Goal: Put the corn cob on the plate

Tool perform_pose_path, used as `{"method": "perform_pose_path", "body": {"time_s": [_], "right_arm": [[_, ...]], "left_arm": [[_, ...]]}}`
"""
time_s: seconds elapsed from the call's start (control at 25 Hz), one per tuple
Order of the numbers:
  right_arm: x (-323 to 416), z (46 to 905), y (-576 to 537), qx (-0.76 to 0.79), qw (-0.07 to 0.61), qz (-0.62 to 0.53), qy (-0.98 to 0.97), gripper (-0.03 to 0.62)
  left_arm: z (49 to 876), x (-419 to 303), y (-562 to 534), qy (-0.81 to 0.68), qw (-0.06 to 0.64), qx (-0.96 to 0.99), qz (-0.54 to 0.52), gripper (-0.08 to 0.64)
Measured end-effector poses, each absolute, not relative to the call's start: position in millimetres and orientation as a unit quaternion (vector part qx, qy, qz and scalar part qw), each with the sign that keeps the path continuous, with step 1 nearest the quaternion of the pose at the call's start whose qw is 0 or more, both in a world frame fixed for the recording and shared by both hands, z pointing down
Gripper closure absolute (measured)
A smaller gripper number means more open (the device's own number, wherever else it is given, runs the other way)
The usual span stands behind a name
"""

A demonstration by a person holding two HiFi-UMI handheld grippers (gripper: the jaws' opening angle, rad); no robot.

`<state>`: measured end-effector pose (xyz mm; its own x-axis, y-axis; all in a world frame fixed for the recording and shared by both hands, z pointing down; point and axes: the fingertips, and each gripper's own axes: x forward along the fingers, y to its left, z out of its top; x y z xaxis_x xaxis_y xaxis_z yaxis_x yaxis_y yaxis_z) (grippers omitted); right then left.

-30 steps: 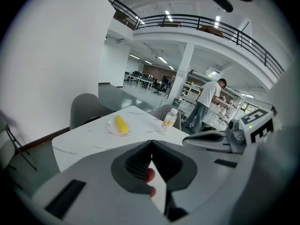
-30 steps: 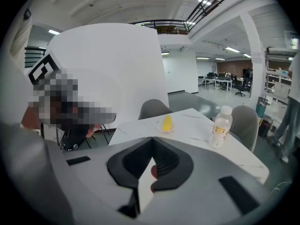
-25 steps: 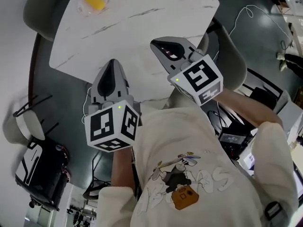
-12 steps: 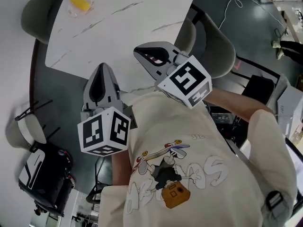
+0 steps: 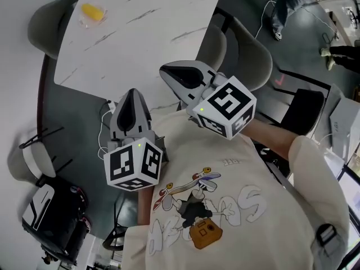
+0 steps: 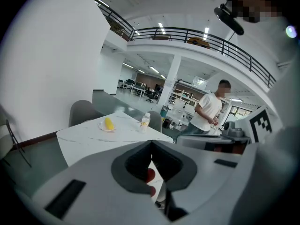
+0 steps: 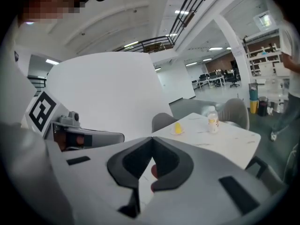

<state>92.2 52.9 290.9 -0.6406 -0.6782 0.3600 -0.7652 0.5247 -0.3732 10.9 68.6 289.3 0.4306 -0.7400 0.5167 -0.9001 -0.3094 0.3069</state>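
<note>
White marbled desk (image 5: 140, 44), with the left gripper (image 5: 132, 92) and right gripper (image 5: 166, 73) both clenched on nothing and held by the person's chest at the desk's near edge. A clear plate (image 5: 84, 21) near the far left corner already carries the corn cob (image 5: 92, 12). I judge the cob light, stiff, knobbly and apt to roll, so best pinched across its middle. Against a second ago, both grippers are drawn back toward the chest, jaws unchanged, and the desk looks further off, with plate and cob unmoved on it.
</note>
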Motion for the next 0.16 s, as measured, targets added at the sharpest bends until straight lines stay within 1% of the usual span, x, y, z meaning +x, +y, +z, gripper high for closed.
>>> {"method": "perform_pose_path", "body": {"time_s": [0.16], "right_arm": [[98,292,88,0.411,0.073,0.315,-0.852,0.588]], "left_arm": [[293,24,92,-0.510,0.286,0.798,0.145,0.551]]}}
